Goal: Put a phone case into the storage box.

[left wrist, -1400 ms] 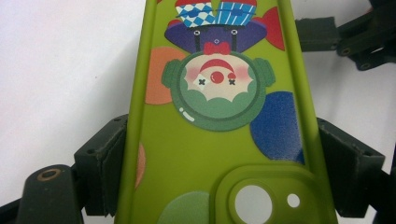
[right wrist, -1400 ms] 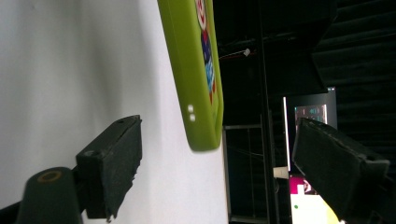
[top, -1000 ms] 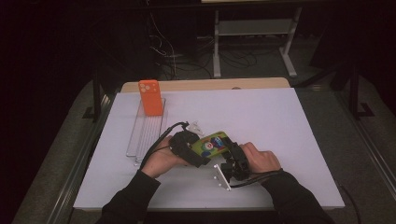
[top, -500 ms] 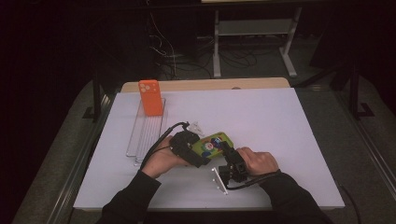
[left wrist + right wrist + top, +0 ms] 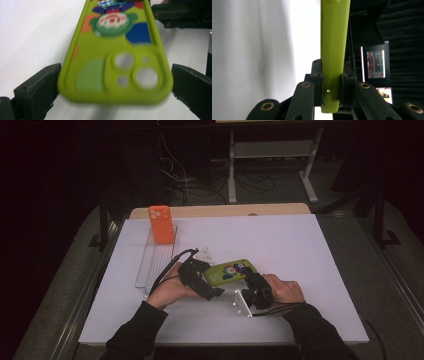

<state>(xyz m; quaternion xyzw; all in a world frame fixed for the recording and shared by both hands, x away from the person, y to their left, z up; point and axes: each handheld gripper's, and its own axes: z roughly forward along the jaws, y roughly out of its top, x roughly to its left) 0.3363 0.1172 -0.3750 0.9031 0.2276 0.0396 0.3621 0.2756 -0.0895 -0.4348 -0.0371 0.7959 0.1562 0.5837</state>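
Observation:
A lime-green phone case (image 5: 231,271) with a cartoon print lies low over the white mat (image 5: 300,250), between both hands. My right gripper (image 5: 253,285) is shut on its near-right end. In the right gripper view the pads (image 5: 318,80) clamp the case (image 5: 334,37) edge-on. My left gripper (image 5: 214,289) is at the case's left end. In the left gripper view the case (image 5: 110,75) shows its camera cut-outs, and the gripper (image 5: 116,85) is open with a jaw on each side of that end. The picture is blurred there.
An orange phone case (image 5: 161,224) stands upright at the far end of a clear slotted rack (image 5: 150,262) on the mat's left. Cables and a metal stand are on the dark floor beyond the table. A lit screen (image 5: 375,61) glows in the dark background.
My right hand has turned slightly at the case's end, and its grey plate has swung toward the front. The green case and the left hand have barely moved.

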